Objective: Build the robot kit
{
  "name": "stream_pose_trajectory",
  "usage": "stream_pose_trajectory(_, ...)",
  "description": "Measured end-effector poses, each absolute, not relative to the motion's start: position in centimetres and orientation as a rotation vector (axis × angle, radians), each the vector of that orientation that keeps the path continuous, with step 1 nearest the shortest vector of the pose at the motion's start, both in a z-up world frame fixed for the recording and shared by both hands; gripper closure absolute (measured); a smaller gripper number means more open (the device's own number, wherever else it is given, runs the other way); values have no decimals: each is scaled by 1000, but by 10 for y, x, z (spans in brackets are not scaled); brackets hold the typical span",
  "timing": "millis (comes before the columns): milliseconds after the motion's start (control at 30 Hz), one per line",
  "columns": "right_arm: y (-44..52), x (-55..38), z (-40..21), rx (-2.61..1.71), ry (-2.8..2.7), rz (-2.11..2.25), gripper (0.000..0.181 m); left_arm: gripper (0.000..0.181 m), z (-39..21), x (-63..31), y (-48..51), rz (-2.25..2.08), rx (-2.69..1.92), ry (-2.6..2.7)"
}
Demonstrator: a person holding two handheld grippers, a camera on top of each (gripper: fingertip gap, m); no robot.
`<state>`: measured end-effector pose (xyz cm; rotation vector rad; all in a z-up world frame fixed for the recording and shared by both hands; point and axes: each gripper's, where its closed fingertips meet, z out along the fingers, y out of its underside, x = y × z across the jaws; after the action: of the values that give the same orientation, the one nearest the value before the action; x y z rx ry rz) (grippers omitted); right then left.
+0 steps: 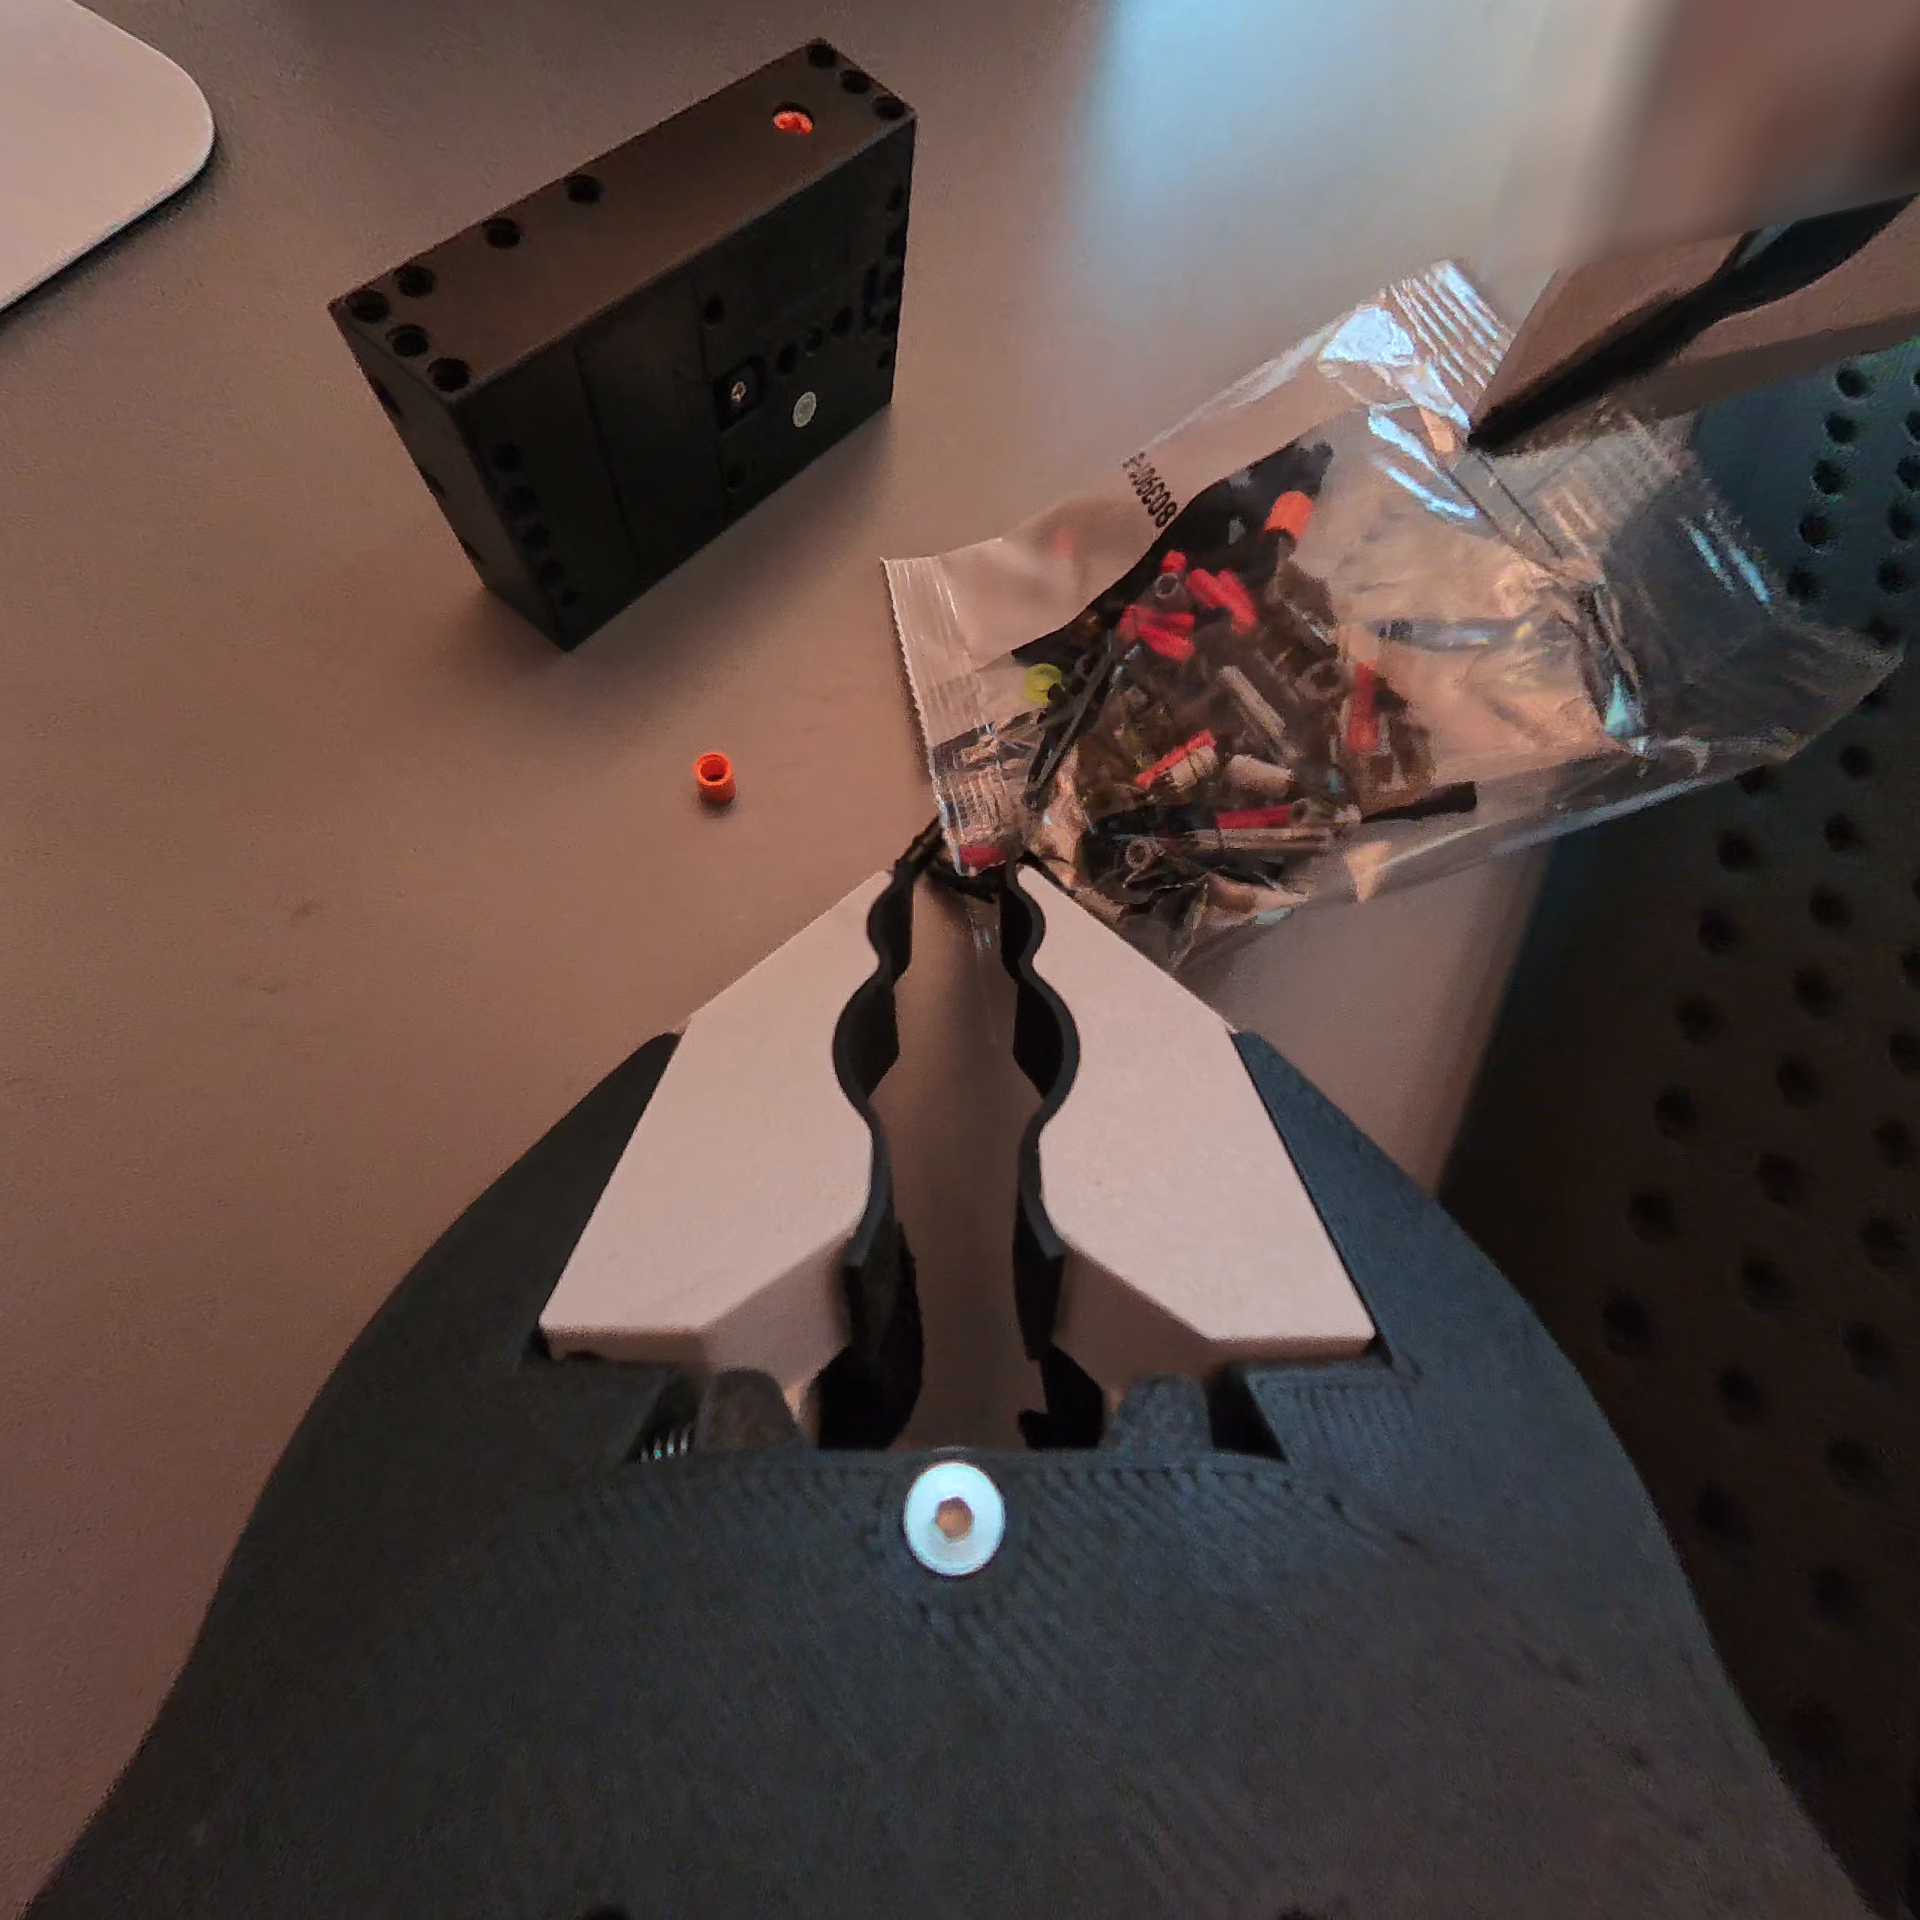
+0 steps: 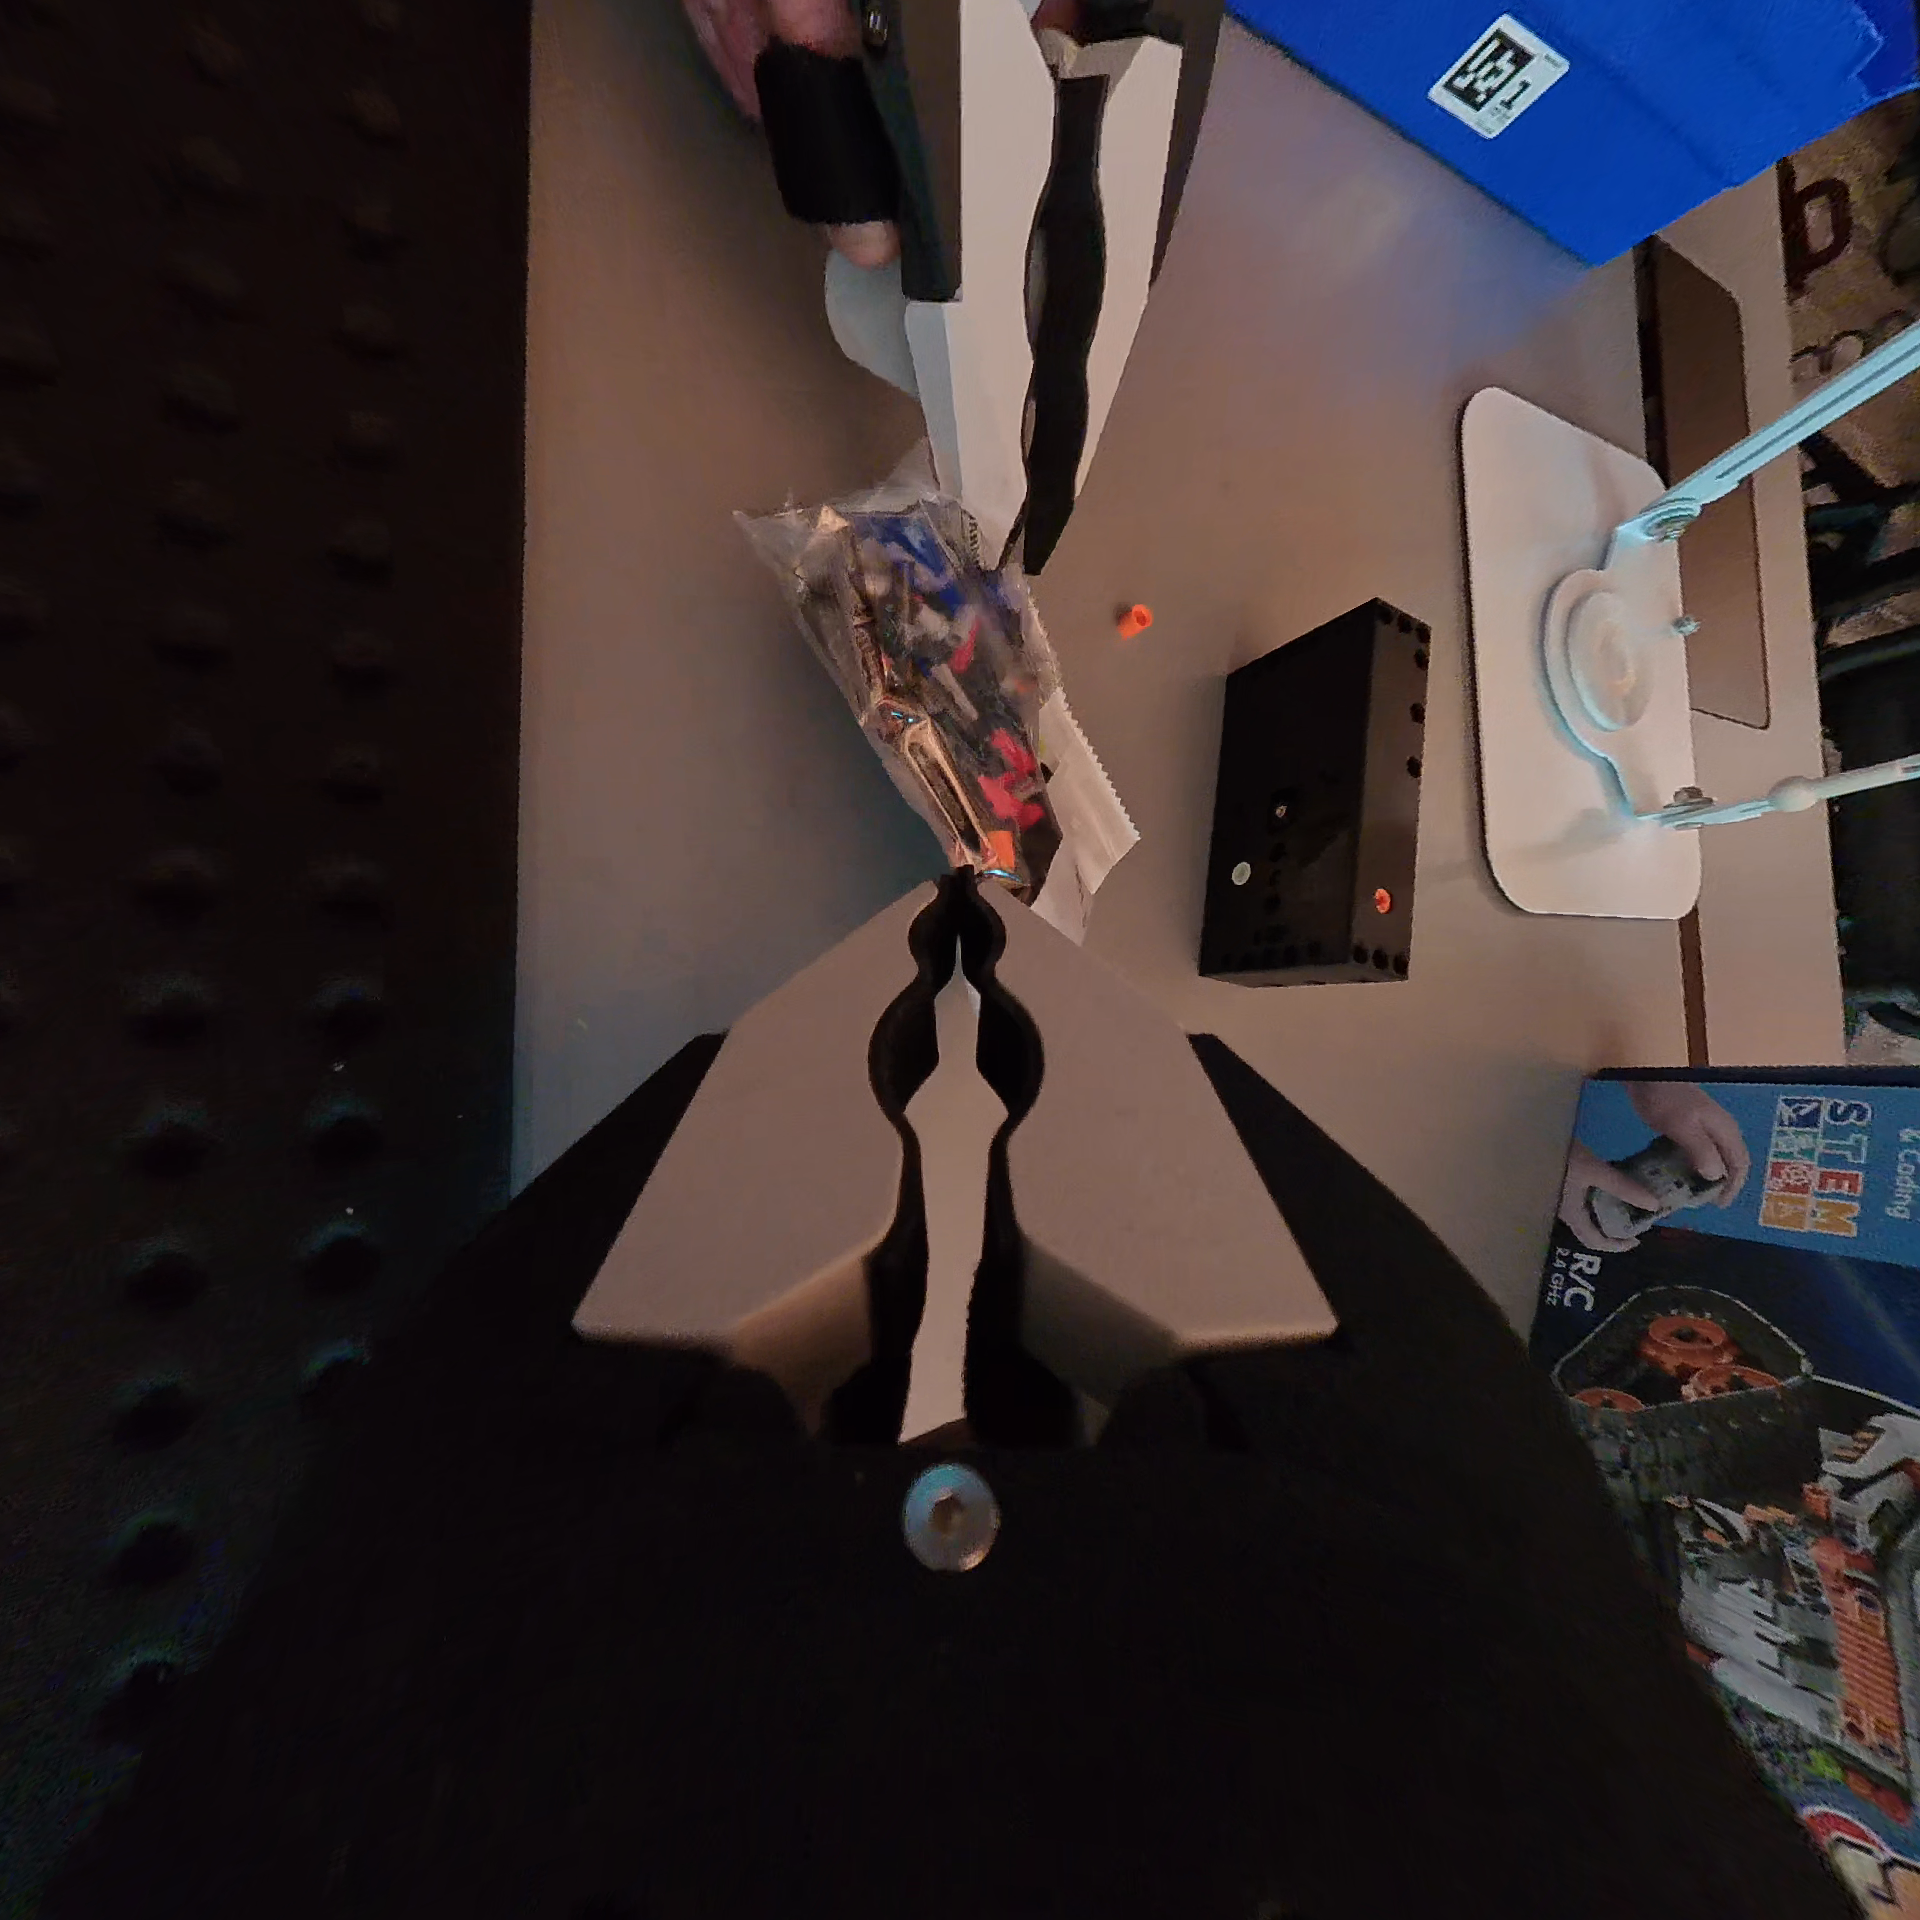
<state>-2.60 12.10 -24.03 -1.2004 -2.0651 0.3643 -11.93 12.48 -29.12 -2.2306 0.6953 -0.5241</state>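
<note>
Grey-tan table (image 1: 312, 987): 1 black block (image 1: 634, 374), 1 loose orange bushing (image 1: 714, 777), white mat (image 2: 1579, 665), 2 boxes: blue box (image 2: 1621, 114), printed box (image 2: 1745, 1403).

The left claw (image 1: 954, 883) has pale grey fingers with black wavy pads and a black body; the right claw (image 2: 958, 894) is coloured the same. Between them hangs a clear bag (image 1: 1278, 686) of red, orange, black, white and yellow-green bits. Left of the left claw's tips lies an orange bead (image 1: 713, 777) on the grey-tan table (image 1: 260, 831). Beyond it stands a black block (image 1: 634, 364) dotted with holes, one orange. Right of the right claw lie a white mat (image 2: 1579, 665) and a blue printed box (image 2: 1745, 1455).
</note>
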Motion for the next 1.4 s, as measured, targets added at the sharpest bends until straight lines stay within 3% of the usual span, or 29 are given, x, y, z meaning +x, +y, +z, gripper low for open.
stream_pose_trajectory(1400,143,5,-219,-1286,-2297,406,181,172,-296,-127,123,-512,-2235,685)
